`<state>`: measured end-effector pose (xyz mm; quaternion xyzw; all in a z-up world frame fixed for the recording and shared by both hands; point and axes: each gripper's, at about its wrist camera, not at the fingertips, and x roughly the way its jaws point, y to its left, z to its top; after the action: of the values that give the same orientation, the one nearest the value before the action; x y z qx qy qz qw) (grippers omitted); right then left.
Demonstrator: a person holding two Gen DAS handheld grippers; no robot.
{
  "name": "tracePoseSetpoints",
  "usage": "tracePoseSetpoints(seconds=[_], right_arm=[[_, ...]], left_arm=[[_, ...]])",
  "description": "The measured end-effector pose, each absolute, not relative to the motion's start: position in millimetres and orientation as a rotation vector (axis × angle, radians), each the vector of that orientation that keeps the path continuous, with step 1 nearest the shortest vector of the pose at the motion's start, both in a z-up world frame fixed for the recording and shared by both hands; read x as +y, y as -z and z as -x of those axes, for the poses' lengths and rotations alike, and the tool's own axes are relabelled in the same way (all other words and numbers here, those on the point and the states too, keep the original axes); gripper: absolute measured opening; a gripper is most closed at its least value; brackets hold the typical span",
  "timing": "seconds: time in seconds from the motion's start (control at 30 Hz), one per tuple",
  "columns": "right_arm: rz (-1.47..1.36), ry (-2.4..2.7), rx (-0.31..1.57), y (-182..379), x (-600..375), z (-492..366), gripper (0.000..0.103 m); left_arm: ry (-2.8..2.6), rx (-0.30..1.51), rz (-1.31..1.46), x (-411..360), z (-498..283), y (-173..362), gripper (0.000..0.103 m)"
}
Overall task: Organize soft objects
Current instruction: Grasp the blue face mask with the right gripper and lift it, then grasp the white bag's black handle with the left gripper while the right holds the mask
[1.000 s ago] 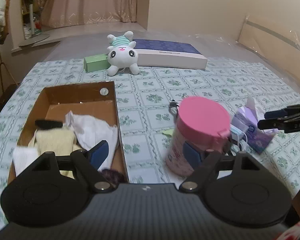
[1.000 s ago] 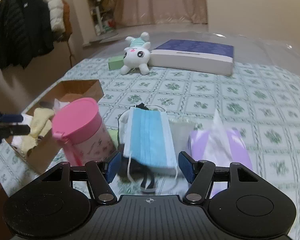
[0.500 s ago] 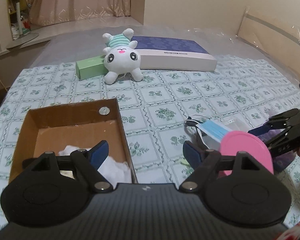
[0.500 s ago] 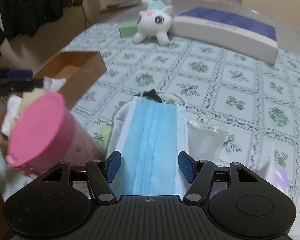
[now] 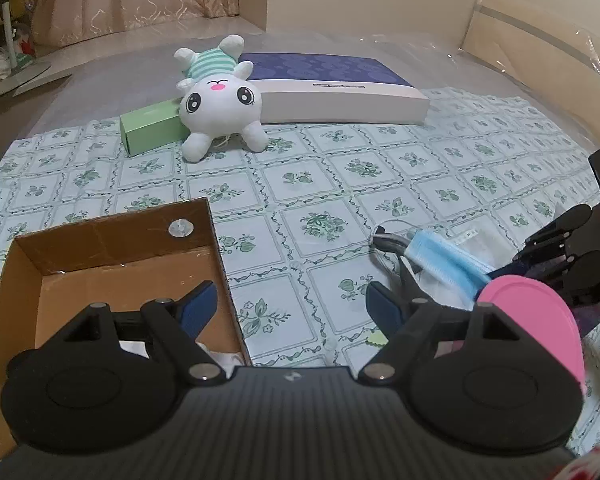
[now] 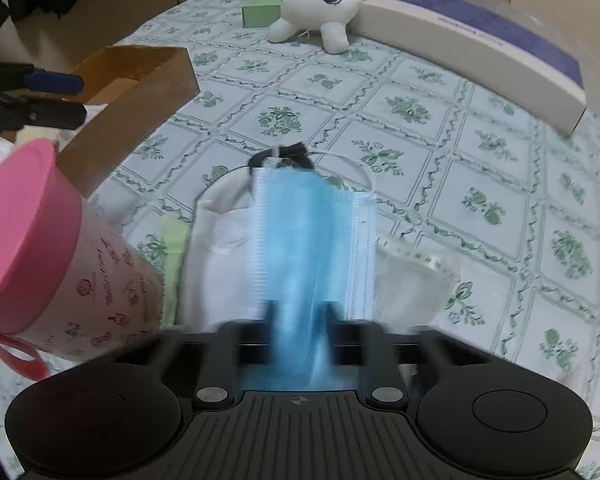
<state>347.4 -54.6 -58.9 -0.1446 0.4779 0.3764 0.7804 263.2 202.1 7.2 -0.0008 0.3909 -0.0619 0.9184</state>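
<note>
My right gripper (image 6: 298, 314) is shut on the near end of a blue face mask (image 6: 300, 236) that lies on white masks (image 6: 216, 256) on the tablecloth; its fingers are blurred. The mask also shows in the left wrist view (image 5: 444, 256), with the right gripper (image 5: 516, 258) at the far right. My left gripper (image 5: 290, 304) is open and empty, held over the near right edge of the brown cardboard box (image 5: 112, 264), which holds white cloth (image 5: 220, 358). A white plush bunny (image 5: 220, 104) lies at the back.
A pink-lidded canister (image 6: 40, 248) stands just left of the masks, also in the left wrist view (image 5: 540, 316). A green box (image 5: 152, 130) and a flat blue-and-white box (image 5: 340, 88) lie by the bunny. A clear wrapper (image 6: 412, 276) lies right of the masks.
My right gripper has moved forward and closed on the blue mask. My left gripper has risen and moved forward over the box edge, staying open.
</note>
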Motion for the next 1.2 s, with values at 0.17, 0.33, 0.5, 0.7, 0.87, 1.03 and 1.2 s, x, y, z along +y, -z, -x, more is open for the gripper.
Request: tracePoseSetpoints(seconds=[0.17,0.33,0.5,0.7,0.87,1.03,1.2], right_arm=[[0.274,-0.774,0.992,44.7,-64.3,-352.0,0.002],[0.212,-0.735,0.928,22.1,-77.6,-361.4,0.001],[0.162,-0.699,0.857,-3.1,-89.6,-370.7,0.001],[0.135,-0.683,0.820,-19.8,-99.9,-376.3,0.001],[0.107,-0.678,0.829,-17.2,-104.8,-381.8,0.001],[0.086,-0.672,0.834,-12.6,-109.2,-389.1,0.001],[0.085,-0.670,0.839,-6.6,-111.0,-392.7,0.001]], left_arm=[[0.153,0.812,0.004,202.2,-271.9,-11.5,0.079],[0.202,0.834,-0.019,194.6,-292.3,-14.1,0.079],[0.289,0.868,-0.039,177.6,-317.5,-12.1,0.079],[0.430,0.954,-0.046,153.5,-351.7,1.0,0.079],[0.503,1.061,-0.036,136.8,-379.8,21.7,0.076],[0.536,1.151,-0.038,124.5,-397.7,41.3,0.068],[0.572,1.224,-0.062,112.9,-405.0,59.5,0.059]])
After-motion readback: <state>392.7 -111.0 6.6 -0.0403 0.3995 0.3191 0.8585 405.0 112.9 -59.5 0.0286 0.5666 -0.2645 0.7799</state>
